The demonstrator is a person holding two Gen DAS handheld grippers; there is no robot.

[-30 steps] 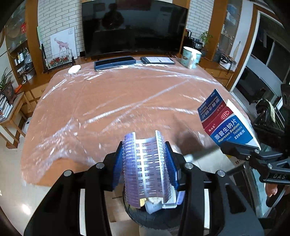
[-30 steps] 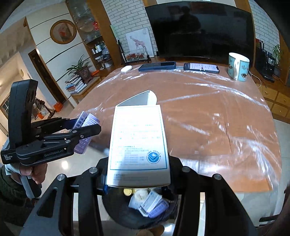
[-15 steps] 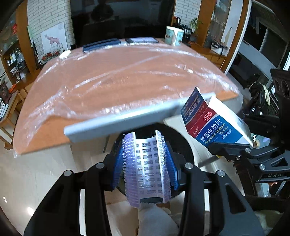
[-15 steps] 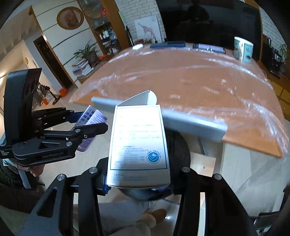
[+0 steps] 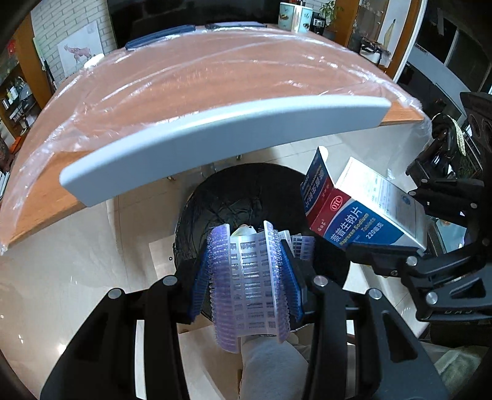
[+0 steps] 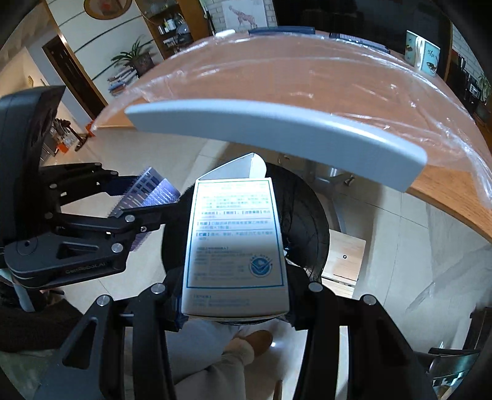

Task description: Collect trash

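Observation:
My left gripper (image 5: pixel 249 277) is shut on a bent silver and purple blister pack (image 5: pixel 249 286), held over the black-lined trash bin (image 5: pixel 246 197) on the floor under the table edge. My right gripper (image 6: pixel 235 295) is shut on a white and blue medicine box (image 6: pixel 235 243) with its flap open, also above the bin (image 6: pixel 304 212). In the left wrist view the box (image 5: pixel 353 218) shows its red and blue face to the right. The right wrist view has the left gripper (image 6: pixel 144 197) and its blister pack (image 6: pixel 147 187) at the left. Discarded packets (image 5: pixel 303 246) lie in the bin.
The plastic-covered wooden table (image 5: pixel 196 80) with a grey edge strip (image 5: pixel 215 132) overhangs the bin. A mug (image 6: pixel 422 52) and dark flat devices (image 6: pixel 281 30) stand at the table's far side. The person's grey trouser leg (image 5: pixel 273 366) and shoe (image 6: pixel 256 340) are below. Tiled floor (image 5: pixel 61 261) surrounds the bin.
Both grippers have come down off the table edge with their loads, and the view has tilted down. The bin now fills the space beyond both, where the tabletop was before.

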